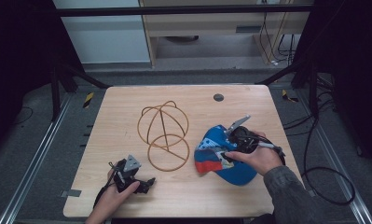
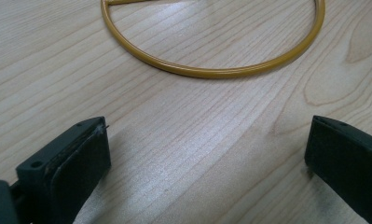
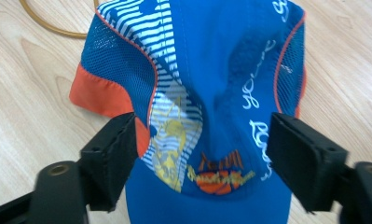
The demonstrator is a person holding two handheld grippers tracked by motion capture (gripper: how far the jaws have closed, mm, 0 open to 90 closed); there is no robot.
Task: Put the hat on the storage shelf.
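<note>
One cap (image 1: 223,156), blue with an orange patch, lies on the table's (image 1: 127,107) right part, just right of the wire stand (image 1: 164,135). Its long axis runs from brim, near the person, to crown, up-left toward the stand. Right gripper (image 1: 228,144) sits over it, jaws wide, straddling the front panel; right gripper view shows logo and script, pads not clearly pressing. Left gripper (image 1: 148,183) rests near the front-left edge, jaws wide open, nothing between them; its view shows the stand's base ring (image 2: 211,70).

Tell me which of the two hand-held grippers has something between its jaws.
The right hand-held gripper: its jaws straddle the crown of the blue printed fabric cap. The left hand-held gripper is open over bare light wooden table, short of the yellow wire hat stand.
</note>
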